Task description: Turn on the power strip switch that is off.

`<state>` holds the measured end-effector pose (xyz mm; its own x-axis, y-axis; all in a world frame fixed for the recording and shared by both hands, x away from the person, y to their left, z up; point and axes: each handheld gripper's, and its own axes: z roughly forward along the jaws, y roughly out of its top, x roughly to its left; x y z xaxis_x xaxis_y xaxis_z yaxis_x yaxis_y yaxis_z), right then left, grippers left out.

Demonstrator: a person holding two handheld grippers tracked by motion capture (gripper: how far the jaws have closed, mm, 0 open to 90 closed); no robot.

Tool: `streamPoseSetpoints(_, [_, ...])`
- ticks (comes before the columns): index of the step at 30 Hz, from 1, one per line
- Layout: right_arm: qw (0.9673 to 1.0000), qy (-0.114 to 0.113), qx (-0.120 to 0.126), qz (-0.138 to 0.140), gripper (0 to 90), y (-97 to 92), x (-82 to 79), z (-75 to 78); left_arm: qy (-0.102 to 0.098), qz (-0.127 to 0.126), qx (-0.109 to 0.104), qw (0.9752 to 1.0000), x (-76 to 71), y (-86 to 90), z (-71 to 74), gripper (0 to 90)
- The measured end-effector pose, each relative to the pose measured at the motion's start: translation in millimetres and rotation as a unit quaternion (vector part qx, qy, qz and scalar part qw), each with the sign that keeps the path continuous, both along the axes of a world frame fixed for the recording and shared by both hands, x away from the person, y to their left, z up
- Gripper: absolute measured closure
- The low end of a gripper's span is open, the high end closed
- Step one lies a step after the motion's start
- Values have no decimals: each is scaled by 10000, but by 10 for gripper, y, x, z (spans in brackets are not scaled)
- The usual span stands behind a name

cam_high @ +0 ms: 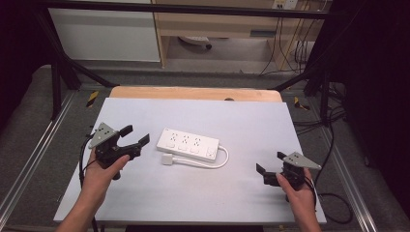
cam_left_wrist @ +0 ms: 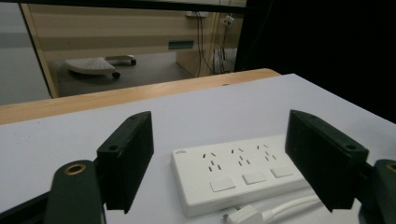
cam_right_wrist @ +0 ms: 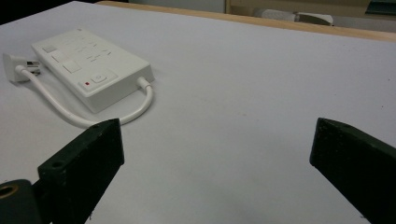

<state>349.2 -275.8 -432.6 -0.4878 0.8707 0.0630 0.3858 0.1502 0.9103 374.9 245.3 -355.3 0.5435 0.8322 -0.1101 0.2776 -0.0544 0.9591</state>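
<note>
One white power strip point(cam_high: 188, 143) lay rigid, light and slick on the tabletop point(cam_high: 241, 193); its long edges offered purchase. Both grippers' jaws stood spread, empty.

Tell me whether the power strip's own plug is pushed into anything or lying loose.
Lying loose. The plug rests on the white table beside the power strip, its cord looping back.

This looks like a lab or recording workspace: a white-topped table point(cam_high: 193, 193) stands inside a black metal frame point(cam_high: 58, 63), with loose cables point(cam_high: 285, 43) hanging by a wooden cabinet point(cam_high: 217, 24) beyond its far edge and yellow-black floor tape point(cam_high: 92, 98) at its far corners.
</note>
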Motion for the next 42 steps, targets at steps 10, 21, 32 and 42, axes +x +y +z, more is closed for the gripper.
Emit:
streamPoseSetpoints(10, [10000, -7, 8, -28, 36, -11, -3, 7, -36, -24, 98, 9999, 49, -82, -6, 322])
streamPoseSetpoints(21, [10000, -10, 20, -24, 36, -18, -5, 9, 58, -122, 103, 9999, 119, -168, -34, 443])
streamPoseSetpoints(32, [10000, -27, 18, -21, 36, -29, -1, 8, 127, -164, -59, 9998, 238, -184, -109, 539])
streamPoseSetpoints(42, [10000, -22, 44, -29, 35, -36, -4, 12, 224, -194, -34, 9996, 328, -226, -196, 642])
